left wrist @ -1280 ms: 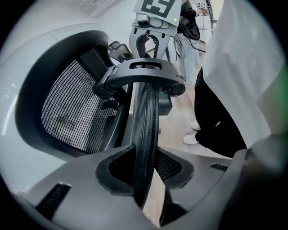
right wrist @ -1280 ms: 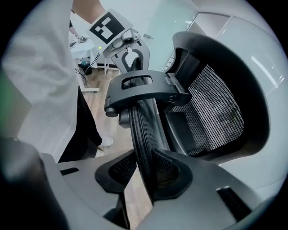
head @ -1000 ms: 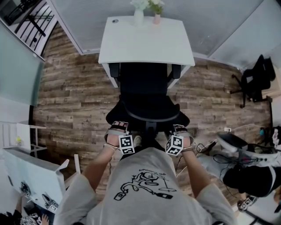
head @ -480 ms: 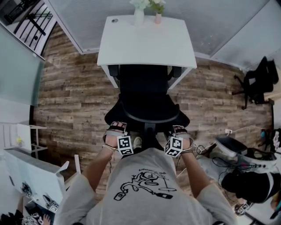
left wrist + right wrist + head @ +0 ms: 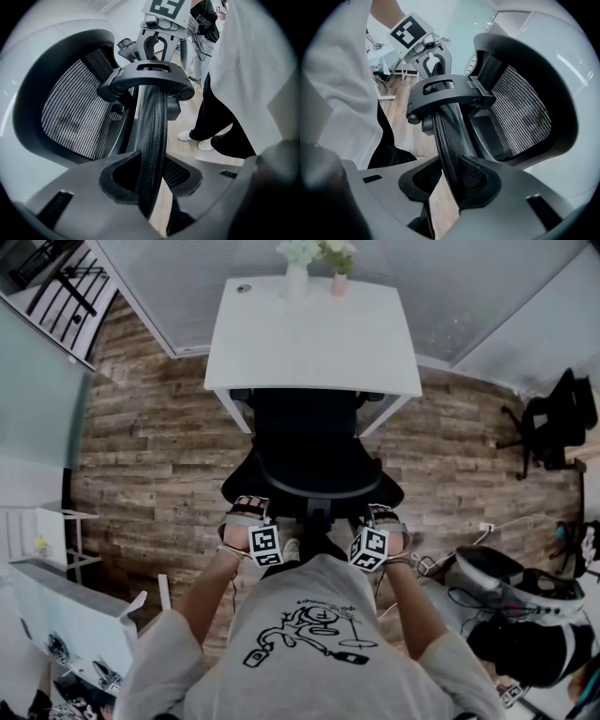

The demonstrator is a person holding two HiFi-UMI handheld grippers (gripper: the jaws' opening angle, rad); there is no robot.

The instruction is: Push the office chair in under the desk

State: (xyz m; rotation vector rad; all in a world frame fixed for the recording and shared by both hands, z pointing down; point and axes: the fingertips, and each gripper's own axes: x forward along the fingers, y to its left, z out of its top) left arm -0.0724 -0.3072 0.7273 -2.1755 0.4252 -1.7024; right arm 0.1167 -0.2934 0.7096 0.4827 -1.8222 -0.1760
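Chair (image 5: 309, 442) in the middle of the head view: black, seat pointing at the white desk (image 5: 314, 343), and the front of that seat and both armrests are tucked under the desk's near edge. The backrest stands clear of the desk, facing the person. Two small vases (image 5: 317, 268) with plants stand at the desk's far edge, and wood-plank floor (image 5: 150, 446) spreads to either side.

Both tools are on the top of the chair's back. The left gripper (image 5: 246, 514) sits at the left end of the curved top, the right gripper (image 5: 386, 517) at the right end, and the person in a grey printed shirt (image 5: 314, 634) stands right behind them.

In the left gripper view the thin mesh panel (image 5: 152, 117) at the top of the back runs edge-on between the jaws. The jaws stand spread, the panel leans against the left one, and bare floor shows through the gap on the other side, so there's no pinch there.

The right gripper view is the mirror of it. The same mesh panel (image 5: 447, 136) passes between the jaws and lies close against the right one, floor shows in the gap beside the left one, and these jaws are opening. The mesh backrest (image 5: 520, 117) fills the space beyond.

Off to the right stands another black chair (image 5: 553, 418), well apart.
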